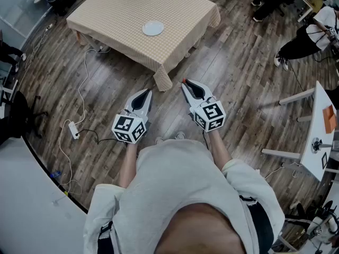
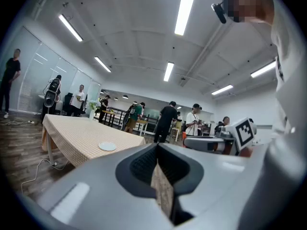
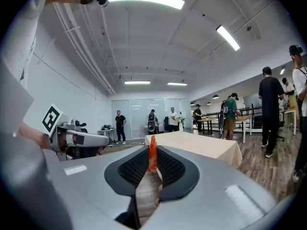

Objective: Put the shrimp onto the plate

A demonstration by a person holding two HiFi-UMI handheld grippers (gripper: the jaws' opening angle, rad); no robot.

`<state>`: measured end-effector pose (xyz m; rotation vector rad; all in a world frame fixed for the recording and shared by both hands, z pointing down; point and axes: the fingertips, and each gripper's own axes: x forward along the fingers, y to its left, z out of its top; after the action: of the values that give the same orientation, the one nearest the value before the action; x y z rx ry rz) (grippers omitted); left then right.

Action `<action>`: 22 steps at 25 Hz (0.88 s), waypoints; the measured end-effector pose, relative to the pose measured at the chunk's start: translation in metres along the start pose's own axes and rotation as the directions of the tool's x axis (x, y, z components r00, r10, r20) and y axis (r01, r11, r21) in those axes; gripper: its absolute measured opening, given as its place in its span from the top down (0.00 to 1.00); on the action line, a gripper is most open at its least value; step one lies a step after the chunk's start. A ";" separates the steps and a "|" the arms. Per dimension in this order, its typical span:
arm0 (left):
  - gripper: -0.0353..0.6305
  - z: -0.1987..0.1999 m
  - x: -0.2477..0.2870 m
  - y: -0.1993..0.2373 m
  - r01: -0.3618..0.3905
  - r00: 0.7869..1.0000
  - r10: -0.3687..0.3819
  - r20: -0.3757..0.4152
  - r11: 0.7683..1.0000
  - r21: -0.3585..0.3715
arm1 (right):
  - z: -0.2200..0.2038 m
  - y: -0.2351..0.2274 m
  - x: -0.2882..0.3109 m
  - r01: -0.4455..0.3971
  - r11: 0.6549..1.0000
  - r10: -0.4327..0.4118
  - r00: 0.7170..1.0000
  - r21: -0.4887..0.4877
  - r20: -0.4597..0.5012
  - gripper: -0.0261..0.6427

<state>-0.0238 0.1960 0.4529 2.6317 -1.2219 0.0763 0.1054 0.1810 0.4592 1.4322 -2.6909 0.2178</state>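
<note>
Shrimp [image 3: 152, 152] sits pinched between the pads of my right gripper [image 1: 185, 83], whose jaws stand only a sliver apart, just the thickness of that thin orange body. Its long axis runs along the jaws, so one end pokes out past the tips and shows as a small orange point in the head view. My left gripper [image 1: 148, 92] hangs beside the right one at about 9 o'clock, its jaws pressed together with nothing between them.

The plate [image 1: 153, 28] lies on the checked table [image 1: 116, 12], well apart from both grippers. From the tips of my right gripper it is at roughly 11 o'clock in the head view, across a stretch of bare wooden floor and beyond the table's near corner. Neither gripper is clearly the nearer to it, but only the right one carries anything.

I judge the carry is under way and the placing not yet begun. The next move calls for a forward reach to 11 o'clock, then a lowering so that the shrimp lands lengthwise on the plate and not on the cloth
</note>
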 end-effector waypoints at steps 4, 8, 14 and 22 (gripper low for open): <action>0.93 -0.005 0.001 -0.002 -0.003 1.000 0.003 0.000 1.000 -0.006 | -0.005 0.000 -0.002 -0.007 1.000 0.007 1.000 -0.005 -0.003 0.88; 0.93 -0.008 0.003 -0.008 -0.008 1.000 0.008 -0.008 1.000 -0.012 | -0.007 -0.002 -0.008 -0.027 0.999 0.027 1.000 0.018 0.000 0.88; 0.93 -0.014 0.011 -0.012 -0.026 1.000 0.026 -0.013 0.999 -0.034 | -0.012 -0.012 -0.011 -0.043 0.999 0.043 0.999 0.009 -0.010 0.88; 0.93 -0.018 0.027 -0.020 -0.061 0.998 0.060 -0.015 0.997 -0.038 | -0.015 -0.034 -0.016 -0.070 0.997 0.070 0.998 0.011 -0.007 0.88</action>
<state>0.0098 0.1927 0.4703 2.5574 -1.2859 0.0801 0.1427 0.1773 0.4742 1.3380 -2.7409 0.2422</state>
